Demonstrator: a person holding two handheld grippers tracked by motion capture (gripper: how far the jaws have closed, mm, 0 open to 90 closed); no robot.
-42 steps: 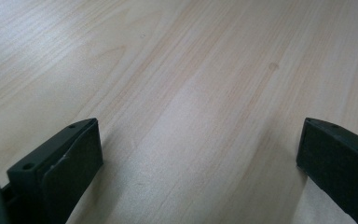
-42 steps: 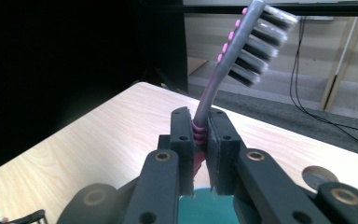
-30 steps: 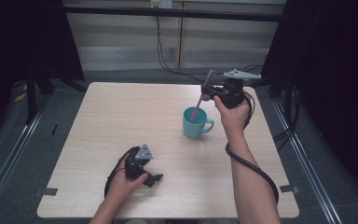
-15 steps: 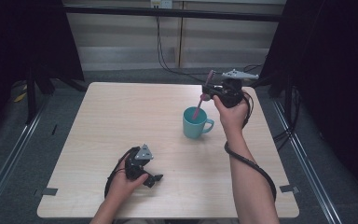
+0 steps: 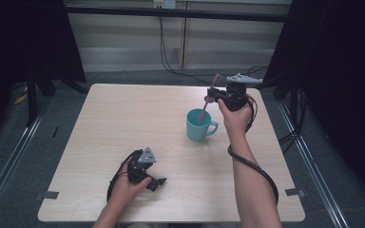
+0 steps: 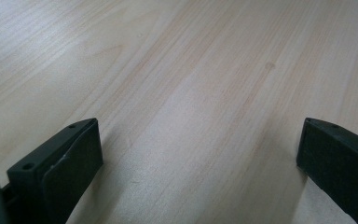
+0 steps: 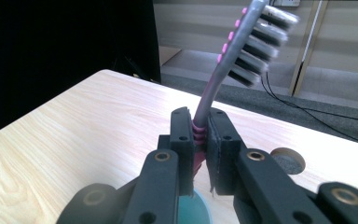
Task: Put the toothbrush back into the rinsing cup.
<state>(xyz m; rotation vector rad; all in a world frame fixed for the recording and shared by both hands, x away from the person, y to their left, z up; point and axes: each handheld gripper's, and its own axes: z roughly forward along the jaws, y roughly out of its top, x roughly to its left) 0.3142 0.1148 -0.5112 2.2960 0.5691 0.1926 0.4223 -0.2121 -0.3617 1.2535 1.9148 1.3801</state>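
Right gripper (image 5: 212,95) is raised over the far right part of the bench (image 5: 123,118), jaws clenched on the handle of a toothbrush (image 5: 205,103). In the right gripper view the toothbrush (image 7: 233,46) rises from between the jaws with its bristled head up and tilted to the right; the gripper (image 7: 199,135) pinches it at the pink ribbed grip. The lower end of the handle reaches down into a teal mug (image 5: 197,126), which stands upright on the bench just near of the gripper, its handle to the right; whether the tip touches the mug's bottom is probably not decidable from here. Left gripper (image 5: 156,181) rests on the near left of the bench, well apart from the mug, jaws released and spread wide over bare wood (image 6: 191,93).
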